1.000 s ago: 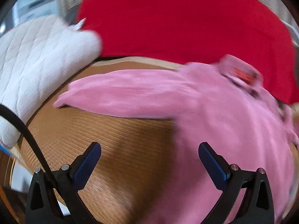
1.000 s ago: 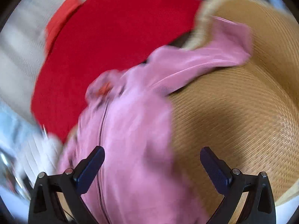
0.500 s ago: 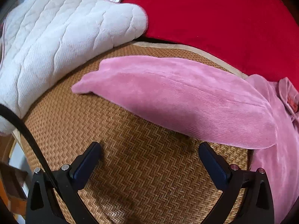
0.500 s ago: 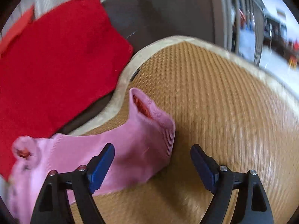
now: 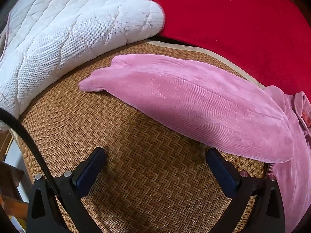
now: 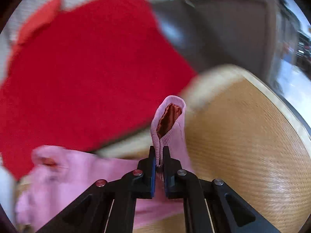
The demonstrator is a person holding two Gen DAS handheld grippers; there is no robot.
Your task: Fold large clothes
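Right gripper clamping the pink jacket's cuff; left gripper hanging wide open over the mat.

On the left, the left gripper (image 5: 155, 167) is hovering spread apart and empty above the woven mat (image 5: 136, 145), the pink jacket (image 5: 194, 101) lying with one sleeve stretched flat just beyond it, a white quilted pad (image 5: 58, 29) and a red cloth (image 5: 233, 19) behind. Over on the right, the right gripper (image 6: 159, 158), jaws having just snapped closed, is pinching the ribbed cuff (image 6: 169, 120), which is standing up off the mat.
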